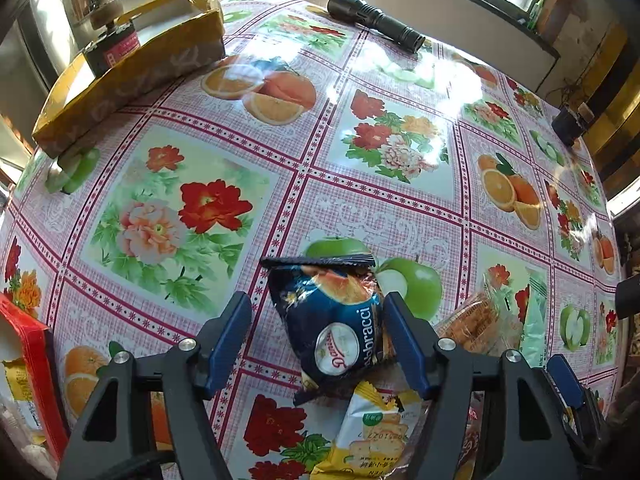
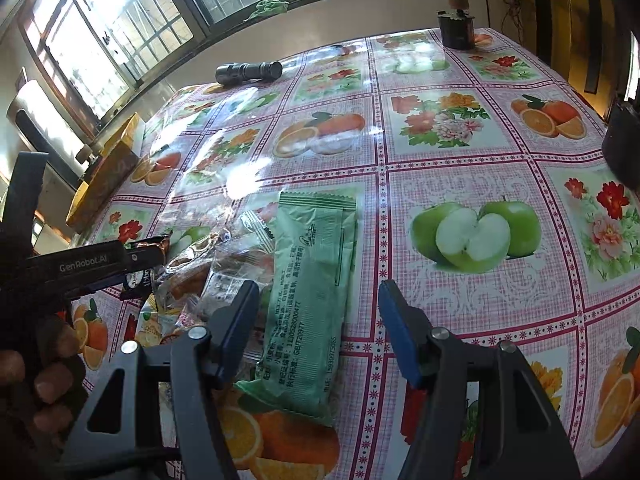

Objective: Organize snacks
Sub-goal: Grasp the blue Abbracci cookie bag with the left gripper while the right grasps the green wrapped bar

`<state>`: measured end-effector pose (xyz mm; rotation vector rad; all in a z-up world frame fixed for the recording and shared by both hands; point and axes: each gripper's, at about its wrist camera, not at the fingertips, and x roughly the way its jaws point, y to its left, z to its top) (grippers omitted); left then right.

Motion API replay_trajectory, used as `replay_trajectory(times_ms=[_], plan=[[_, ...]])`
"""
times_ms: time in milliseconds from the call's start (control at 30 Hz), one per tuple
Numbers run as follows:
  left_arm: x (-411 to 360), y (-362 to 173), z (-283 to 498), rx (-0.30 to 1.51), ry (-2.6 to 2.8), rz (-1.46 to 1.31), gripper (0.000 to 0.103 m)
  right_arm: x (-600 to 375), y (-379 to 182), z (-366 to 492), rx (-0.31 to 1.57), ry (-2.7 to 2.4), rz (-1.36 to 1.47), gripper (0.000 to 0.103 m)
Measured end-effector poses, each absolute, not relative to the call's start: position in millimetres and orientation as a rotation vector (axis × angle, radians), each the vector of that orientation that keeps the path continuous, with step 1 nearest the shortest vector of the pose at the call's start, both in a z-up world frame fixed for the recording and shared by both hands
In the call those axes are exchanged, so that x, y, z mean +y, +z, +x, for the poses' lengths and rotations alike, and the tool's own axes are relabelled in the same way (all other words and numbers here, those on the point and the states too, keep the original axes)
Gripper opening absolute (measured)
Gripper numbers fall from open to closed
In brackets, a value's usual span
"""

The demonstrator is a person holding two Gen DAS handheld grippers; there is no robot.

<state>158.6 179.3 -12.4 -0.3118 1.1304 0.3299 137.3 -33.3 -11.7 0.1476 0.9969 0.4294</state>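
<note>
Both grippers gaped wide: left gripper (image 1: 316,320) straddled the light, crinkly blue packet (image 1: 332,320); right gripper (image 2: 318,320) straddled the soft green packet (image 2: 308,304); mid-body grips suited both.

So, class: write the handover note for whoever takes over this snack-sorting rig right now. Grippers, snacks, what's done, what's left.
Left gripper: open, fingers either side of the blue snack bag, not closed on it.
Right gripper: open, over the green wrapper, nothing held.
Snacks: blue bag, green wrapper, yellow cracker pack and clear pastry packs lie in a loose pile on the tablecloth. The yellow cardboard box sits at the far left corner.
Done: no snack is grasped yet.
Left: probably close on the blue bag, then sort the rest.
</note>
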Motion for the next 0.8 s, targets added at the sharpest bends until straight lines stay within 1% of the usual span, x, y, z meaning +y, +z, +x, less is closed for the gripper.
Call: replay_trajectory(times_ms=[133, 200, 300, 333, 367, 433, 500, 533, 567, 800], plan=[[175.7, -12.8, 163.1, 1.144, 0.279, -0.318, 0.07, -31.2, -10.0, 137.2, 0.995, 0.439, 0.139, 0.063], [172.2, -14.5, 164.9, 1.141, 0.299, -0.277, 0.07, -32.9, -7.0, 136.7, 0.989, 0.433, 0.149, 0.063], [167.2, -17.2, 164.3, 1.12, 0.32, -0.226, 0.069, -25.4, -10.4, 138.9, 1.003, 0.413, 0.084, 0.063], [165.3, -17.8, 163.0, 1.111, 0.334, -0.202, 0.062, -23.3, -10.6, 138.1, 0.988, 0.411, 0.07, 0.063], [164.4, -17.0, 160.6, 1.092, 0.344, -0.181, 0.052, -20.0, -11.2, 137.1, 0.98, 0.405, 0.041, 0.063], [164.6, -16.5, 156.2, 1.08, 0.335, -0.177, 0.048, -13.5, -12.3, 134.2, 0.957, 0.385, -0.029, 0.058], [166.2, -15.2, 149.7, 1.083, 0.334, -0.177, 0.047, -11.7, -12.7, 132.4, 0.941, 0.367, -0.073, 0.037], [166.8, -14.7, 145.6, 1.084, 0.332, -0.18, 0.047, -13.9, -12.0, 132.2, 0.946, 0.377, -0.06, 0.035], [167.6, -14.1, 140.6, 1.085, 0.331, -0.183, 0.046, -17.2, -11.3, 131.9, 0.955, 0.394, -0.034, 0.03], [162.9, -1.5, 94.3, 1.059, 0.339, -0.211, 0.046, -36.4, 1.4, 107.1, 0.941, 0.436, 0.051, 0.029]])
